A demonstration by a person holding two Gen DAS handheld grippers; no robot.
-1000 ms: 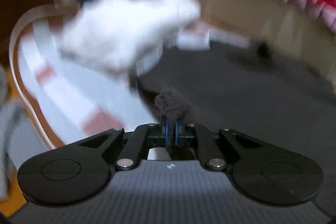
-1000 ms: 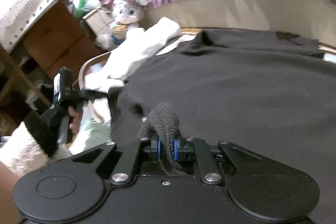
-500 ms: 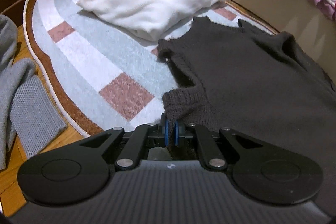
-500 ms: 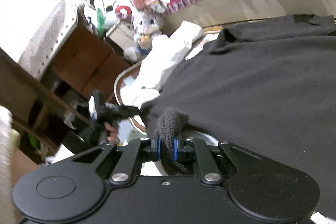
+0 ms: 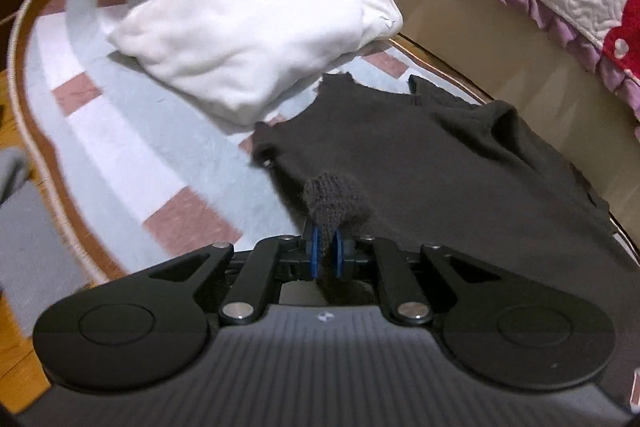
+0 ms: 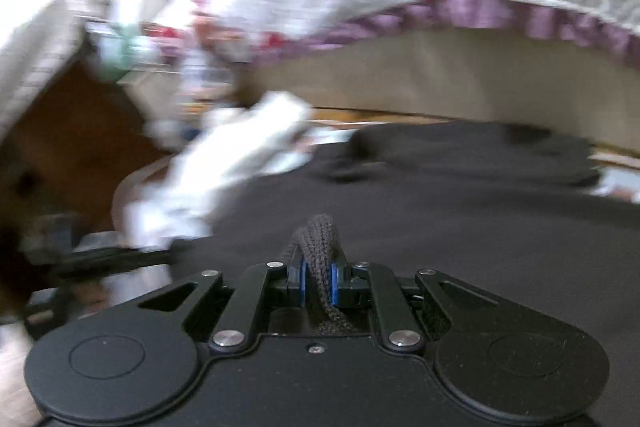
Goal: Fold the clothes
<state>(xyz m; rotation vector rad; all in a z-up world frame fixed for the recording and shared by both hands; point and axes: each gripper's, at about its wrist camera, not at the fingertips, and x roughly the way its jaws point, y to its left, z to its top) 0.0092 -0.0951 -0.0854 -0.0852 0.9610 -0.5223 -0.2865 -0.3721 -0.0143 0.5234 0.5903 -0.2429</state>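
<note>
Left hand-held gripper (image 5: 325, 247) pinches a bunched edge of the dark charcoal knitted sweater (image 5: 440, 163), and the right hand-held gripper (image 6: 319, 283) is likewise clamped on a fold of its hem; the rest lies spread on the pastel checked rug (image 5: 120, 147), beside a folded white garment (image 5: 248, 35). Soft and limp, the knit will likely sag and stretch, so hem corners or shoulder seams suit gripping best. No readable label or writing shows

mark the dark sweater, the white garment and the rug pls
dark sweater (image 5: 420, 155), left wrist view, flat middle of the body.
white garment (image 5: 256, 35), left wrist view, centre of the folded bundle.
rug (image 5: 132, 151), left wrist view, bare pale-blue band left of the sweater.
</note>
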